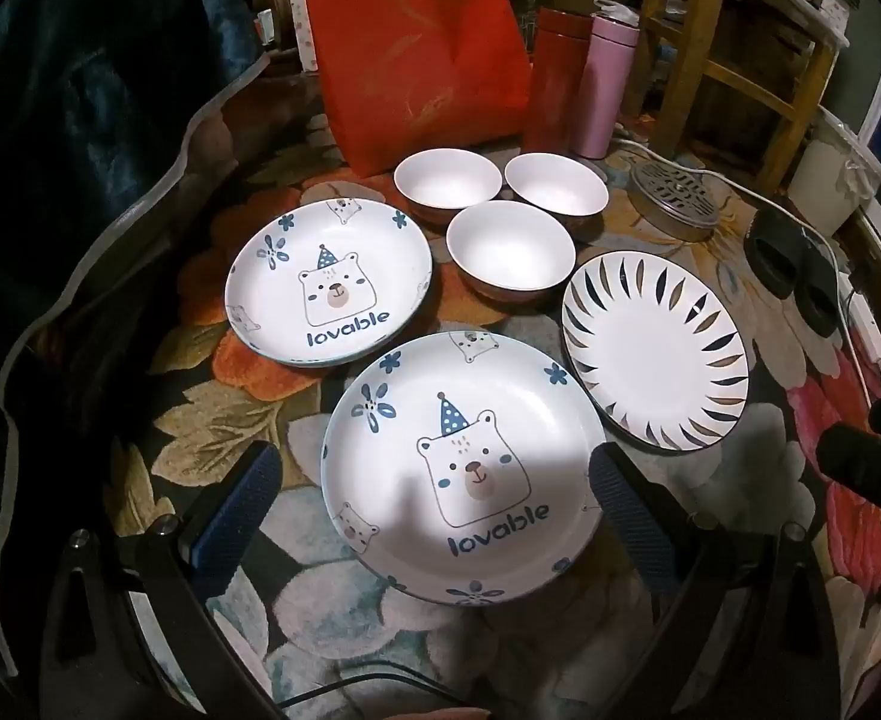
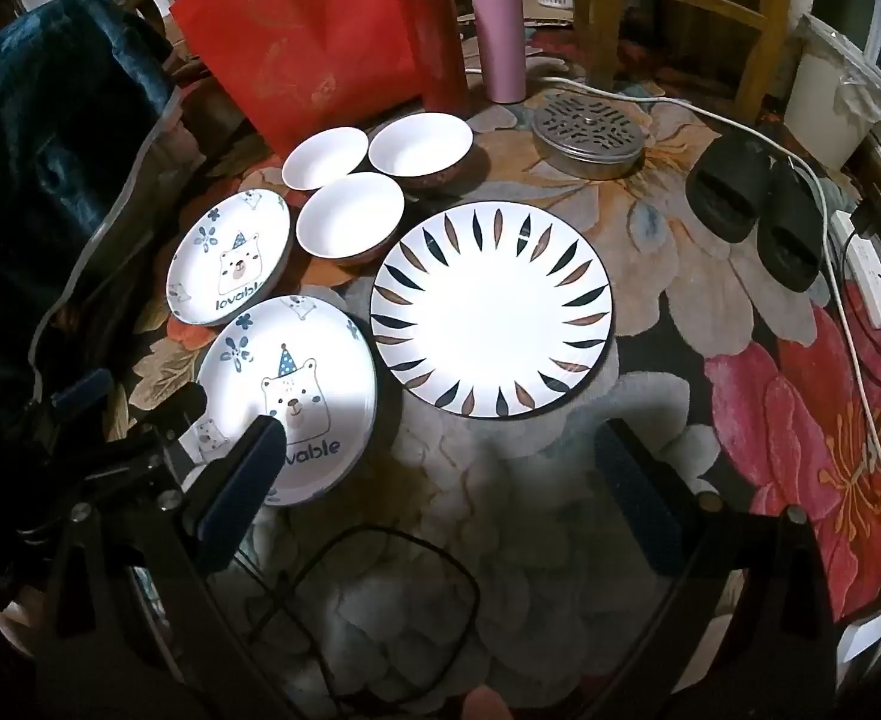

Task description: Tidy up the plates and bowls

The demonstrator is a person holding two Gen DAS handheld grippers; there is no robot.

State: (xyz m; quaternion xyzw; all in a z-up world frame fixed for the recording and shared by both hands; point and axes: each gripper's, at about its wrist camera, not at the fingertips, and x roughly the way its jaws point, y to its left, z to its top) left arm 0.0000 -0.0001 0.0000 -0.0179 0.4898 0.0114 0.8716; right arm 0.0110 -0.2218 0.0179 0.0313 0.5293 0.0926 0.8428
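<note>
Crockery: three plates and three bowls (image 1: 509,246) were laid out on the flowered worktop (image 2: 650,252); judged glazed, stiff, slippery, breakable.
Hold: the near bear plate (image 1: 461,465) was best taken at its rim.
Claws: left claw (image 1: 431,510) and right claw (image 2: 446,474) were spread wide, empty.
Obstacles: striped plate (image 2: 491,309) touched the bear plate; cable (image 2: 380,588), slippers (image 2: 758,213) lay near.

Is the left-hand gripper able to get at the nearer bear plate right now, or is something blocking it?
Probably yes. The left gripper hangs open, and the nearer bear plate lies straight ahead between its fingers with nothing on it. The leaf-pattern plate sits close on one side, which looks like the only crowding.
</note>
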